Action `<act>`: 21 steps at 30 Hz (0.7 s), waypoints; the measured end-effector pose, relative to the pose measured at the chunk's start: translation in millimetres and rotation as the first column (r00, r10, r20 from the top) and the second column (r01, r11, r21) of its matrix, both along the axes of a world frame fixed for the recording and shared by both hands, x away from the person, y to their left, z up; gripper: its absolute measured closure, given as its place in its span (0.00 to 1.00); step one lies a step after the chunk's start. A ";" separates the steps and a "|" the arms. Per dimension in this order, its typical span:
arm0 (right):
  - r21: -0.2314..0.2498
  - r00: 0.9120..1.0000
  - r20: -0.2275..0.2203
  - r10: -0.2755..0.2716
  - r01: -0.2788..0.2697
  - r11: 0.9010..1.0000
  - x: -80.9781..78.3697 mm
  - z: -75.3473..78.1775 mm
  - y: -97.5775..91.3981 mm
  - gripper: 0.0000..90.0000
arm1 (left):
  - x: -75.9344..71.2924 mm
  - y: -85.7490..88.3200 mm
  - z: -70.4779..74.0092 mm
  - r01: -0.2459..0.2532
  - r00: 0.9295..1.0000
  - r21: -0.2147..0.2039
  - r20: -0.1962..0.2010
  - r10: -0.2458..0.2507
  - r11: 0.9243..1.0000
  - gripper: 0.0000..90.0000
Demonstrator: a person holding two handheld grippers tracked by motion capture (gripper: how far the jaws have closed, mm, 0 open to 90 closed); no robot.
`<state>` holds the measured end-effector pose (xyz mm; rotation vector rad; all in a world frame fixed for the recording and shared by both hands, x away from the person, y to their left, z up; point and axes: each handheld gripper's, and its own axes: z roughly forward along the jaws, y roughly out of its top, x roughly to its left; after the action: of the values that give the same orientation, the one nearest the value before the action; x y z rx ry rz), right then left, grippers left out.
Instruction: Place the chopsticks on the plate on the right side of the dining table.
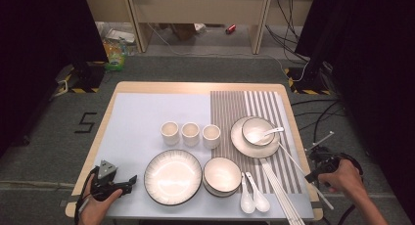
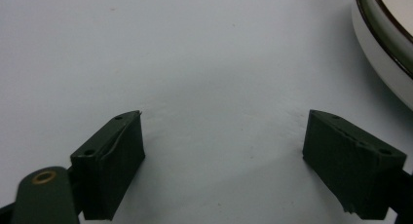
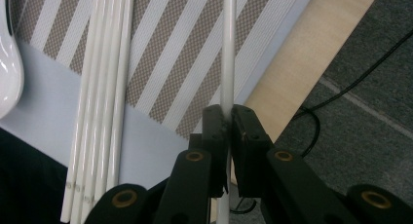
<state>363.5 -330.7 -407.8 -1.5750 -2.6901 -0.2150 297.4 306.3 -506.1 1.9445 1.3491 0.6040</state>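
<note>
Near bench's [image 1: 293, 112] right front edge: right tongs [image 3: 228, 118] pinching a single white chopstick [image 3: 228, 48] partway along, lifted off the striped mat [image 3: 185, 63]. Light, stiff, glossy, likely slippery, prone to pivoting; better gripped nearer mid-length. Left tongs [image 2: 224, 156] spread, holding nothing, at front left.

Bright even overhead light, soft shadows, dark room edges, mild glare on glazed crockery, slight softness

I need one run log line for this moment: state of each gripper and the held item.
left gripper: open, empty, over mat | right gripper: shut on chopstick | remaining chopsticks: lying on mat
</note>
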 end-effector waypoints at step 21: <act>-0.017 1.000 0.018 -0.007 0.007 1.000 61.9 -1.9 24.0 0.94 | 0.0 0.4 0.5 0.004 1.000 -0.004 -0.008 -0.004 1.000 0.16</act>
<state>425.4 -306.7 -409.8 -1.5951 -2.7074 -0.2084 297.4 306.7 -505.7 1.9479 1.3495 0.5915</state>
